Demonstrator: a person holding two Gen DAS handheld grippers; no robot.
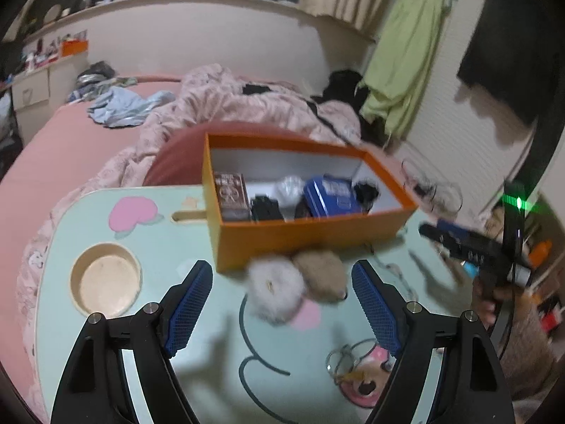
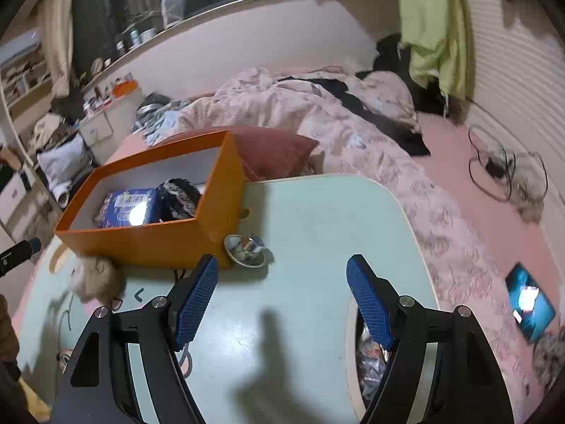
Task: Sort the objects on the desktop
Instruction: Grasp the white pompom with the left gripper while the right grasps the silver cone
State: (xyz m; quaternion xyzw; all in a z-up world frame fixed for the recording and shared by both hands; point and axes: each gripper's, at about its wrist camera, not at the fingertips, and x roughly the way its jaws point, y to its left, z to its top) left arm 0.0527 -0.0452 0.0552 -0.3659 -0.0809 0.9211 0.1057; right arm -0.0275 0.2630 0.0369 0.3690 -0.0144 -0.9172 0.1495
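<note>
My left hand-held gripper (image 1: 282,309) hangs wide and empty over the white pom-pom (image 1: 276,288) lying against the tan one (image 1: 323,275) on the tabletop (image 1: 148,321) near the orange box (image 1: 300,236); looks light, soft, compressible, so I'd pinch mid-fluff

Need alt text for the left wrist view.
Open left gripper above two fluffy pom-poms lying on a pale green table against an open orange box of small items. A bed with pink bedding lies behind.
</note>
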